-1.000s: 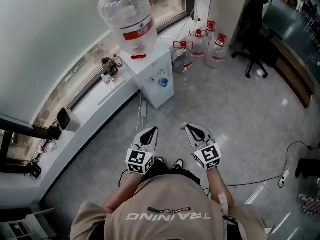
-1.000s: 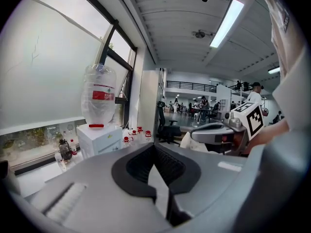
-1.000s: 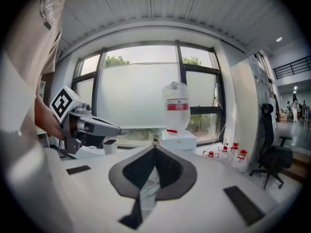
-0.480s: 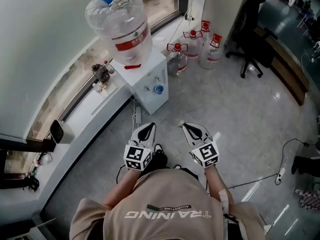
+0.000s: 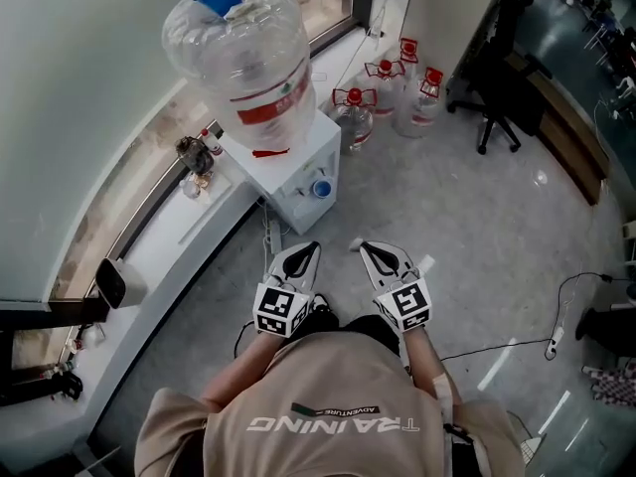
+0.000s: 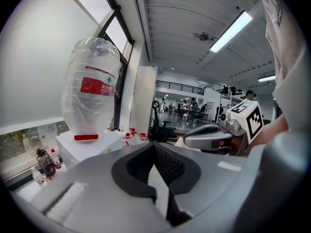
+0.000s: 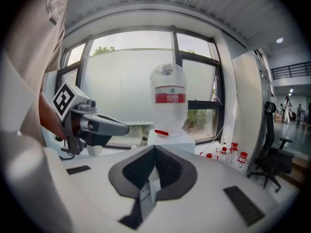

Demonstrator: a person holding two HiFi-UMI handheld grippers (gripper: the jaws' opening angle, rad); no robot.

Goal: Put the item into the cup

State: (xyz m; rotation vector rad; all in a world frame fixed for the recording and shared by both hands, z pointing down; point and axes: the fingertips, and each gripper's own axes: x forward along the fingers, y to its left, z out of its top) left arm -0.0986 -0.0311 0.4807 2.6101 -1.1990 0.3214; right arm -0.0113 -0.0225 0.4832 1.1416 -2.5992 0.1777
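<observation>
Standing shot: I've got both grippers side by side, close in front of the person's beige shirt (image 5: 333,405), above the grey floor (image 5: 467,227). L gripper (image 5: 306,253): jaws pressed together, nothing betw. them. R gripper (image 5: 370,253): same, tips meeting, empty. Ahead, a white water dispenser (image 5: 288,172) stands against the window sill (image 5: 189,222), w/ a big clear water bottle (image 5: 243,53) upturned on top. There's a small blue round thing (image 5: 320,189) on the dispenser's front; cup or tap, I can't tell. I can't pick out the item in any view. Red-capped jugs (image 5: 383,87) sit on the floor beyond the dispenser, w/ a black office chair (image 5: 502,58) further right.
</observation>
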